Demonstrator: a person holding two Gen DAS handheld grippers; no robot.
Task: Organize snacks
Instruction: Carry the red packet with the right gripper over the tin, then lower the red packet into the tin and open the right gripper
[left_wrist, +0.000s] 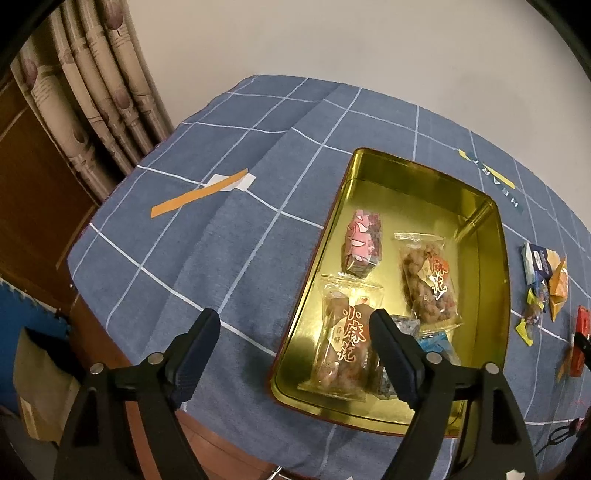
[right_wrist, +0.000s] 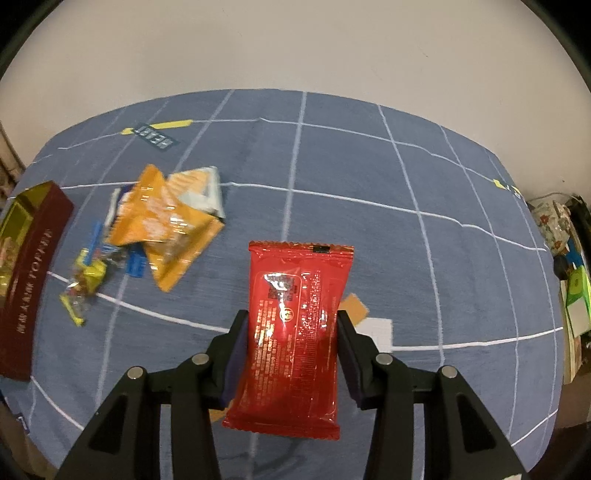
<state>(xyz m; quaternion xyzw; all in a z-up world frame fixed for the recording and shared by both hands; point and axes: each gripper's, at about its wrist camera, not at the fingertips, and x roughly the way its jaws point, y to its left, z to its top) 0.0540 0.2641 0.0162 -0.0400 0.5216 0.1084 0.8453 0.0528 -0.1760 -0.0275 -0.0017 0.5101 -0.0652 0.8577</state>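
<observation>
A gold tin (left_wrist: 484, 236) lies on the blue checked cloth and holds two clear twist-snack packs (left_wrist: 343, 343), a pink pack (left_wrist: 362, 243) and small blue-wrapped sweets (left_wrist: 436, 341). My left gripper (left_wrist: 295, 328) is open and empty over the tin's near left edge. My right gripper (right_wrist: 291, 325) is shut on a red snack packet (right_wrist: 295, 325), held above the cloth. The red packet also shows at the right edge of the left wrist view (left_wrist: 580, 332). A loose pile of orange packs (right_wrist: 166, 221) and small sweets (right_wrist: 86, 280) lies left of it, beside the tin's dark red wall (right_wrist: 33, 269).
Orange and white tape strips (left_wrist: 199, 194) lie on the cloth left of the tin. A yellow and dark label strip (right_wrist: 157, 131) lies at the far side. Curtain and wooden furniture (left_wrist: 74, 110) stand beyond the table's left edge. Clutter (right_wrist: 569, 258) sits off the right edge.
</observation>
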